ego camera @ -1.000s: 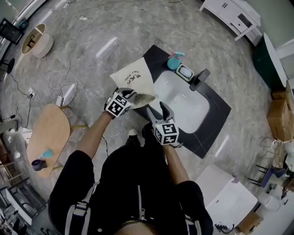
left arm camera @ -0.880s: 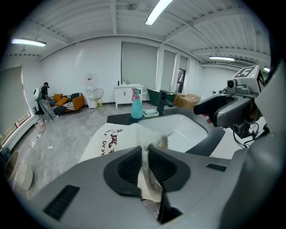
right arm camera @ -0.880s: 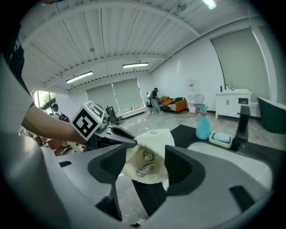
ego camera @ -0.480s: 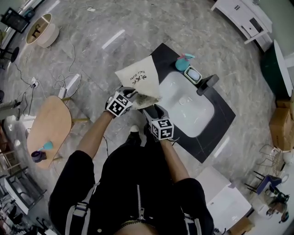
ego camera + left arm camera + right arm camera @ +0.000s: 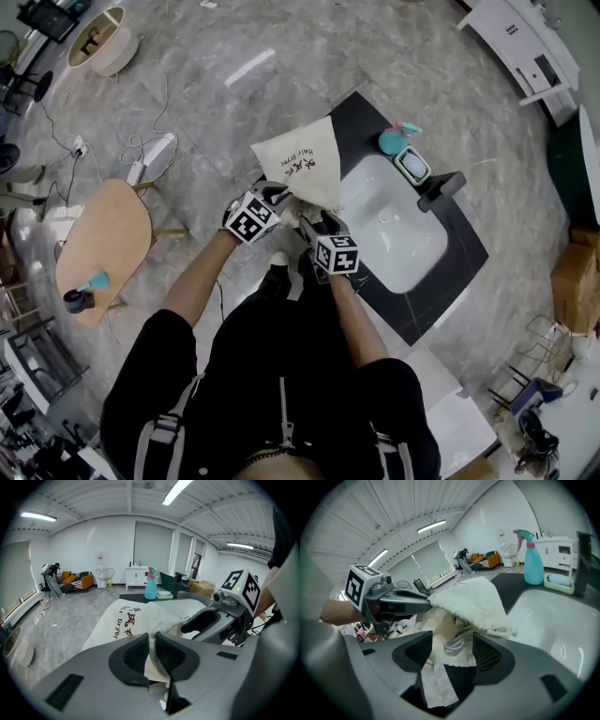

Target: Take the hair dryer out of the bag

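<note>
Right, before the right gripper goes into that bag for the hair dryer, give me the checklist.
1. Left gripper has the bag secured: ok, its jaws are shut on the cloth at the bag's mouth.
2. Bag mouth lifted open toward the right gripper: ok, the top flap is held up and the inside shows.
3. Right gripper ready to grasp: ok, jaws apart and nothing clamped.
4. Something to grasp is lined up: ok, a grey cord at the bag mouth lies between the open jaws.
5. Hair dryer body located: cannot tell, only the cord shows.
</note>
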`<state>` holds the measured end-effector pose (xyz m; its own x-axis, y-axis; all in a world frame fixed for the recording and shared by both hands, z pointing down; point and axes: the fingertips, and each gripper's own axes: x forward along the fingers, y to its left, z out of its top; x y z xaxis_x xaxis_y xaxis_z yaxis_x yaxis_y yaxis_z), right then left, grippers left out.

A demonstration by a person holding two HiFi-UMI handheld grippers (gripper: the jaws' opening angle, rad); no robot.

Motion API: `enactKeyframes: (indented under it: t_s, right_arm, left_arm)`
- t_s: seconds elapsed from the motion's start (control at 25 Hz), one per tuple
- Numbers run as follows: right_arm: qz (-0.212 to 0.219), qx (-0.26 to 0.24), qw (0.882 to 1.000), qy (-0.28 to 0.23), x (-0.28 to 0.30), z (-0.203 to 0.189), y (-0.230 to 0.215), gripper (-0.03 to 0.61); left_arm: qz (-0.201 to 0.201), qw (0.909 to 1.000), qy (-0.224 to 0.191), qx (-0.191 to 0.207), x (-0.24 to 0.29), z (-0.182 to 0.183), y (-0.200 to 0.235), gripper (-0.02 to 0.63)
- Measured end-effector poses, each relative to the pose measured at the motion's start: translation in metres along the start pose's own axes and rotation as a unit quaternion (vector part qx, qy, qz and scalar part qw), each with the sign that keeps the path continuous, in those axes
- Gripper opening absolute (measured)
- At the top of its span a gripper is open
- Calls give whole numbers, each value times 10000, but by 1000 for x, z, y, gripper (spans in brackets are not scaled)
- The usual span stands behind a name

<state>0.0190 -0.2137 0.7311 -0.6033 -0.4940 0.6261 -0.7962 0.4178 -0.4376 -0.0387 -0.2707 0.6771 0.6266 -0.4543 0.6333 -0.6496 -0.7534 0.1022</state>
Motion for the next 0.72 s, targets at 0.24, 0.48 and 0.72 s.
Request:
enactKeyframes:
  t_s: [0.24, 0.48, 0.72]
  right_arm:
    - [-28, 425, 9988, 229, 27, -11, -7, 261]
    - [-229, 787, 9963, 273, 42, -16, -17, 243]
    - [-248, 1164, 9923, 349, 48, -11, -15, 186]
  left_arm:
    - [-73, 10000, -43, 31, 3, -7, 1, 60]
    - [-68, 10000, -25, -51, 2, -10, 3, 60]
    - [-97, 9999, -17, -51, 0, -7, 3, 60]
